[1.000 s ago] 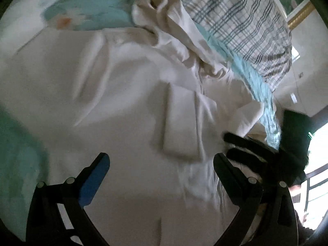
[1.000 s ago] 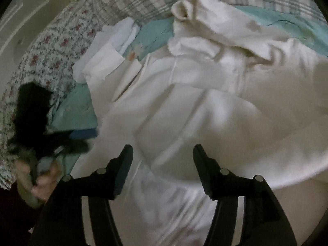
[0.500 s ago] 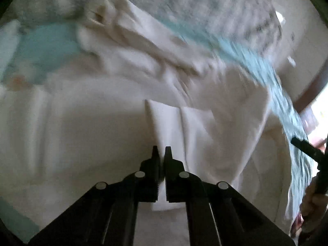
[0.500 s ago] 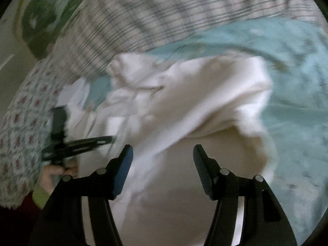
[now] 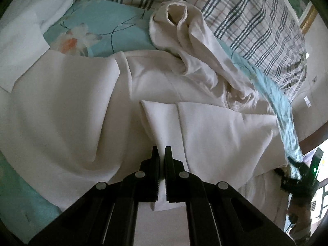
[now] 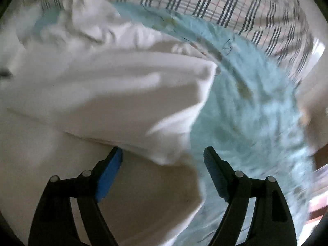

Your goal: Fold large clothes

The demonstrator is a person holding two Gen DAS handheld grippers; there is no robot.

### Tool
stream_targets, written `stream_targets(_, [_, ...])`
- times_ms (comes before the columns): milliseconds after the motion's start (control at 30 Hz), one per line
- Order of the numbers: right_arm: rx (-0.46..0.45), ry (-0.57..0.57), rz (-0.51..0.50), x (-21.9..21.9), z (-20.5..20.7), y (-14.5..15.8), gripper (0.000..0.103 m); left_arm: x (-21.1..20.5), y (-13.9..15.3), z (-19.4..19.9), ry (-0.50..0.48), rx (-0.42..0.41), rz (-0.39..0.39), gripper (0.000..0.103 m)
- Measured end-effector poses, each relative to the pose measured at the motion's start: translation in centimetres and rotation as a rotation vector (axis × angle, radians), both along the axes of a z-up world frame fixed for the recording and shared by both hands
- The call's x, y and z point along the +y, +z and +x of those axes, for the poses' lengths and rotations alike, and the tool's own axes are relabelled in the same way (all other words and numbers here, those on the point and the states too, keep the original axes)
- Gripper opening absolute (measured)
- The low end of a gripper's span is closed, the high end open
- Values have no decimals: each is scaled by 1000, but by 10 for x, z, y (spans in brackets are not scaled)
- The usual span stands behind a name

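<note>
A large cream-white garment (image 5: 67, 110) lies spread over most of the left wrist view, filling the middle and lower part of the frame, with a rumpled sleeve (image 5: 184, 30) whose open cuff points toward the top centre. A folded flap (image 5: 162, 123) of the same cloth runs down the middle of the frame into the left gripper (image 5: 161, 153), whose jaws are pinched together on a thin fold of it. In the right wrist view, which is blurred, the garment (image 6: 98, 94) covers the left and centre, one folded corner ending near the middle of the frame. The right gripper (image 6: 163, 155) sits at the bottom with its jaws opening; that corner of cloth lies between the blue pads (image 6: 108, 174), which do not press on it. Under the garment lies a teal floral bedsheet (image 5: 102, 28), seen at upper left in the left view and on the right side in the right view. A plaid blanket (image 5: 256, 20) runs along the top of both frames. Folded white cloths (image 5: 24, 41) sit at the far upper left of the left view.
</note>
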State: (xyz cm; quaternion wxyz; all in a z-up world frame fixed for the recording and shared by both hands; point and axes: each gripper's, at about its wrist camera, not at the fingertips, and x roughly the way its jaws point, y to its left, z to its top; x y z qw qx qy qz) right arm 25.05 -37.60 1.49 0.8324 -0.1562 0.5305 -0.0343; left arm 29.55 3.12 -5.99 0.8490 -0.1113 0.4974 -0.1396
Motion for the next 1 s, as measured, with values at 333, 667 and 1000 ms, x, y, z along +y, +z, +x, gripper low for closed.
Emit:
stream_targets(333, [-47,-309,276,-115,-37,12,82,-40,-13,-6,-86,8,80,2])
stream_targets(667, [-190,-239,672,-102,-24,57,67,-20,-12,-9,-43,24,63,3])
stream_targets(1000, [-8,-295,654,-90,24,-24,0,-18,-21,-6,-43,33,66,5])
